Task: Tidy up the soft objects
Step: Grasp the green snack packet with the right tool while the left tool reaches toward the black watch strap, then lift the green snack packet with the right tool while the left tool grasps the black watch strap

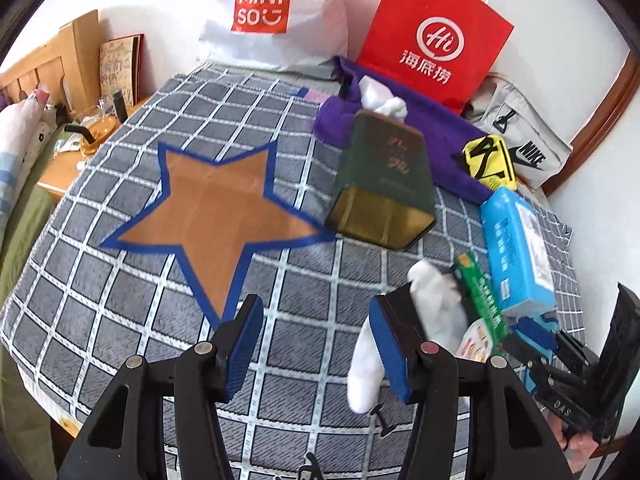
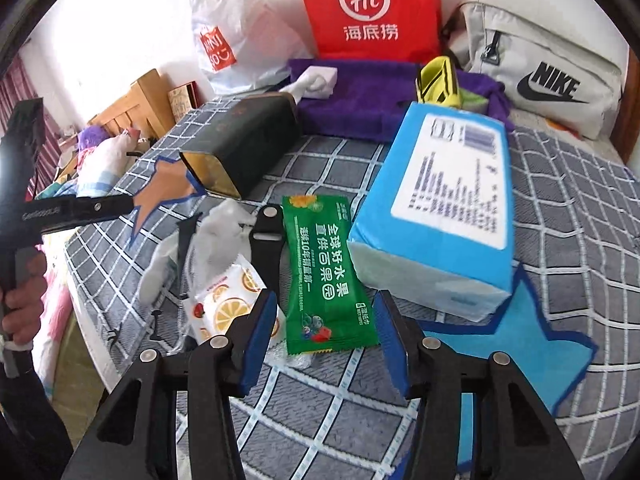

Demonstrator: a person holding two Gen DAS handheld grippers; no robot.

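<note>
While a grey checked bedspread [image 1: 120, 312] covers the bed, the left tool [image 1: 316, 344] hangs over it with its blue-padded jaws apart and nothing between them; a white sock [image 1: 432, 292] lies just behind and beside its right finger [image 1: 390, 350], apart from the pads' faces as far as can be seen. A brown star with a blue border [image 1: 216, 216] is laid flat on the bedspread ahead of it, and a dark green tin [image 1: 384, 180] lies tipped at the star's right point. In the right wrist view, the right tool [image 2: 324, 340] stands open over a green wet-wipe packet [image 2: 324, 276], the packet's lower end lying between the jaws but not pinched. A fruit-printed sachet [image 2: 224, 300] sits just left of it, a light blue tissue pack [image 2: 440, 216] just right, resting partly on a blue star [image 2: 516, 344]. At the bed's far edge lie a purple towel [image 2: 360, 100], a yellow pouch [image 2: 436, 80], a red paper bag [image 2: 368, 8], a white plastic bag [image 1: 272, 4] and a grey bag [image 2: 544, 76].
</note>
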